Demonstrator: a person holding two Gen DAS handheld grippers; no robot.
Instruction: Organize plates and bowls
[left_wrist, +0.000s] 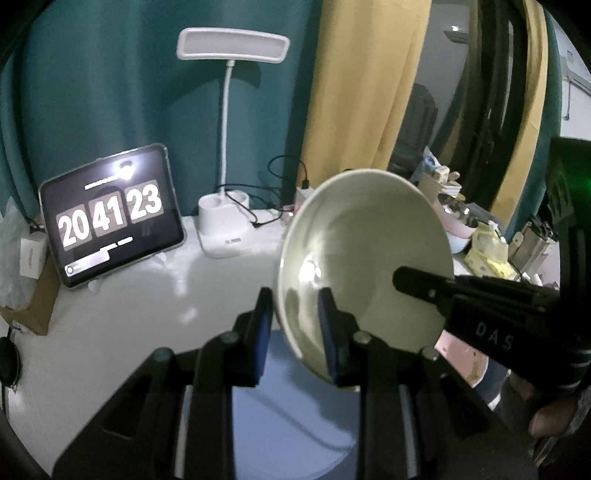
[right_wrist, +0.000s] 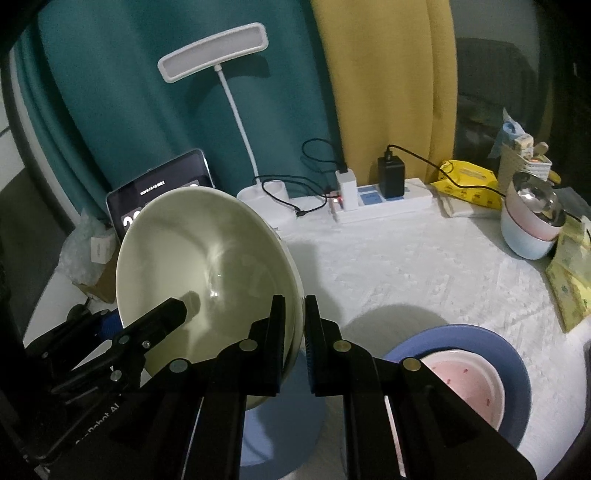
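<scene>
The cream bowl (left_wrist: 365, 258) is up off the desk (left_wrist: 147, 314), tipped nearly on edge, with both tools pinching its rim from opposite sides. The left tool (left_wrist: 295, 325) is clamped on the bowl's left edge, one finger inside and one outside; the right tool (right_wrist: 295, 332) grips the right edge the same way. Just below sits a blue plate (right_wrist: 280, 413), and off to the right a pink dish (right_wrist: 465, 387) rests in another blue plate (right_wrist: 513, 369). A tablet clock (left_wrist: 110, 218) and lamp (left_wrist: 229, 155) stand behind.
</scene>
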